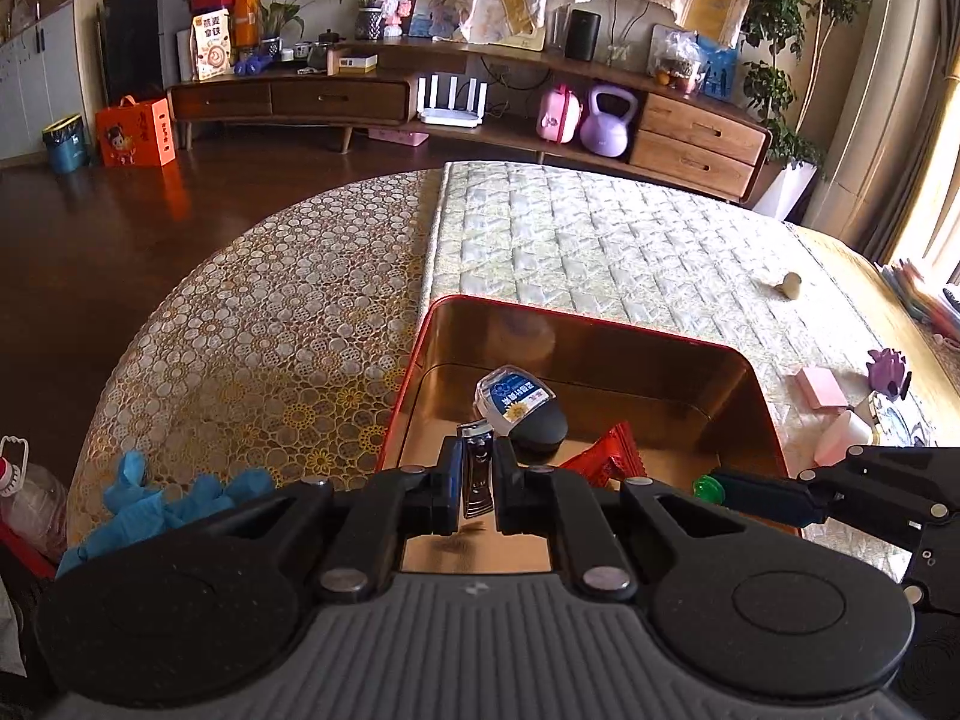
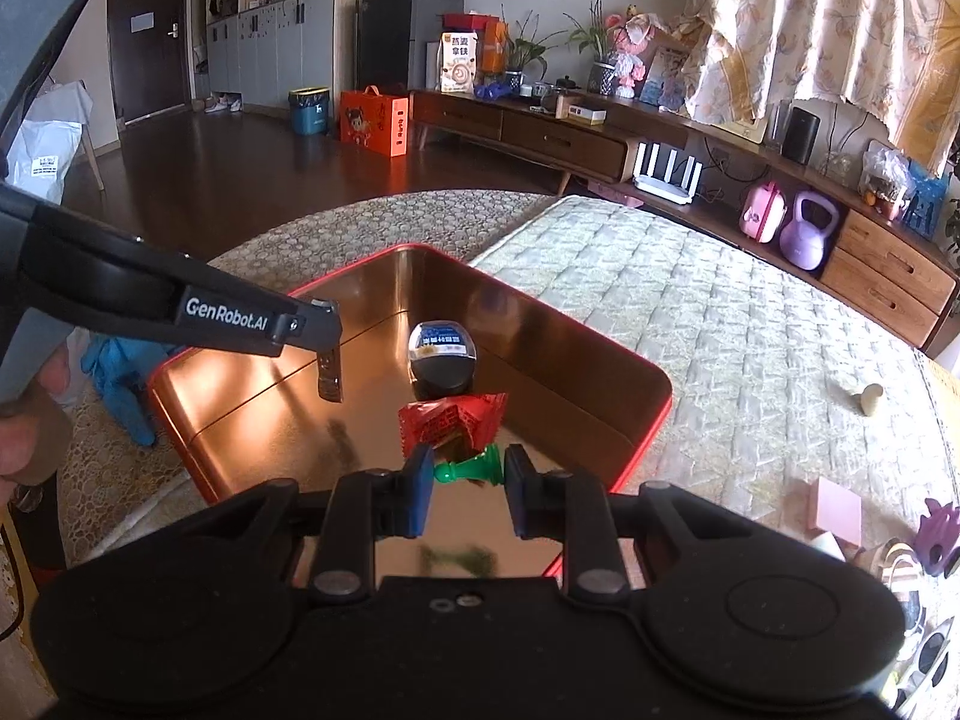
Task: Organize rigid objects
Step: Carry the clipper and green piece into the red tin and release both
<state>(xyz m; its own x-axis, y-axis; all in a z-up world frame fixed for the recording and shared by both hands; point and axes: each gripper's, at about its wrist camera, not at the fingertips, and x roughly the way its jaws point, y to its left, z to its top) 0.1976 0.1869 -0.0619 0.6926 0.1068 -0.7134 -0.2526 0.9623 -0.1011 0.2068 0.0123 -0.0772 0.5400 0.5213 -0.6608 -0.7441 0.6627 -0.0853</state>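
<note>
Left tool (image 1: 478, 480): pads pressed together on a metal nail clipper (image 1: 476, 474), pinched upright, hanging over the near-left part of the red tin (image 1: 600, 333) with a gold interior. From the right wrist view the clipper (image 2: 330, 375) dangles below the left tool's tip, clear of the tin floor. The arm of that tool reads "GenRobot.AI" in white. A person's hand (image 2: 30, 420) grips its handle at the left edge.

Right tool (image 2: 469, 489): blue pads pinching a green chess-piece-like figure (image 2: 468, 468) lying sideways between them, over the near part of the tin.

Just ahead of the right tool, inside the tin: a red wrapped snack packet (image 2: 453, 423); beyond it a small black container with a clear lid and blue label (image 2: 443, 357), print too small to read.

Right of both tools, on the quilted mat (image 1: 600, 240): a pink block (image 1: 821, 387), a purple toy (image 1: 888, 369), a small beige piece (image 1: 791, 286). Left of the left tool: blue gloves (image 1: 162, 498) on the lace-patterned tabletop (image 1: 270, 330).
</note>
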